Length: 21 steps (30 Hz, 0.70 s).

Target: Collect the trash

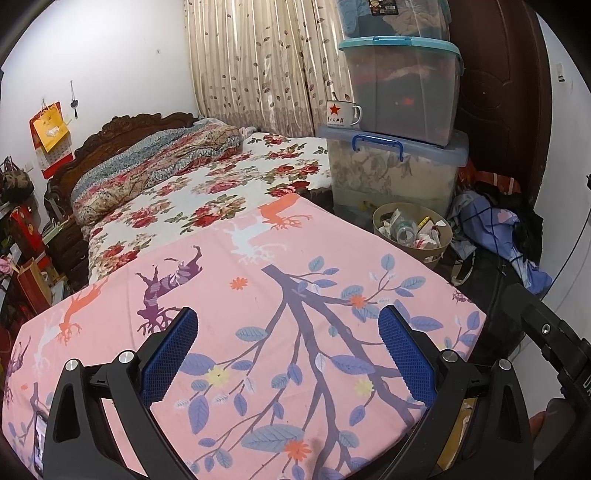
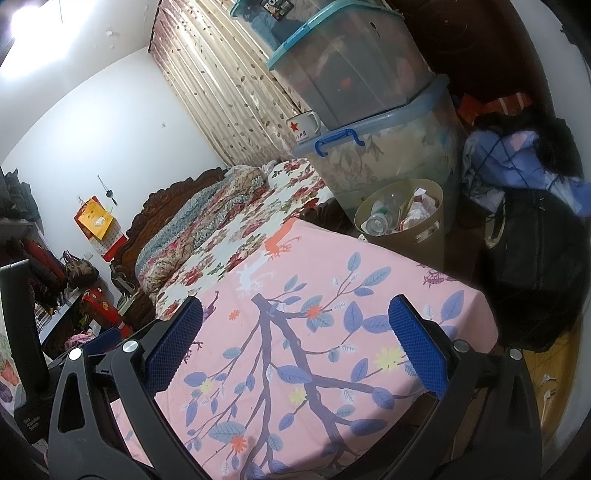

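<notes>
Both the left tongs [image 1: 288, 345] and right tongs [image 2: 295, 338] gape empty over the pink leaf-printed bench [image 1: 258, 295], while the round beige wastebasket of trash [image 1: 412, 230] stands beyond its far corner.

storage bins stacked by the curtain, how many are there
3, in one stack beside the bed: the blue-handled bin at the bottom, the teal-lidded bin on it, and a third bin on top, cut off by the frame. More above may be hidden.
</notes>
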Available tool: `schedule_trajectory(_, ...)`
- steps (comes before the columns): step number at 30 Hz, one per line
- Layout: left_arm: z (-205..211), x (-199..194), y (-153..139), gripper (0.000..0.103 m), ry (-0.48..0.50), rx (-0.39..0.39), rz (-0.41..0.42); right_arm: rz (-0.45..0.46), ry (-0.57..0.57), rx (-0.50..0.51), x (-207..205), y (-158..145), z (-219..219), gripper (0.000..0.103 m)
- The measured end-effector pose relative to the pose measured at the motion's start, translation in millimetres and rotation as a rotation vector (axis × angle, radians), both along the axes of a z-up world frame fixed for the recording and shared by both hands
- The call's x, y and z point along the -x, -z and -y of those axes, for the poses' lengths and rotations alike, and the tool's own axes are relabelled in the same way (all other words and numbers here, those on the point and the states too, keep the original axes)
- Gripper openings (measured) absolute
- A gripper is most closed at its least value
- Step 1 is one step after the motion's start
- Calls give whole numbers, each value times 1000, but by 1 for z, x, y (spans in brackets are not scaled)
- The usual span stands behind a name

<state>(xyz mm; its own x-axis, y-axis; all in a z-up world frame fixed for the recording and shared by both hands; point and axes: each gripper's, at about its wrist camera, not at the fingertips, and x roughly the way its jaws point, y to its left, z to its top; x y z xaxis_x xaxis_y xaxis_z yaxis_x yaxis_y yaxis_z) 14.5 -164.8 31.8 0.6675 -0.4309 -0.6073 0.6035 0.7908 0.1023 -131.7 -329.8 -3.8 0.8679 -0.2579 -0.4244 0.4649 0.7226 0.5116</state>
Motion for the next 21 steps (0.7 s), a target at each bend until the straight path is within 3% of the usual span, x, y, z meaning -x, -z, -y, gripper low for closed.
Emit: schedule_trajectory(21, -3, -19, 10, 94, -10, -4, -52, -50, -23, -8, -18, 4, 5, 100)
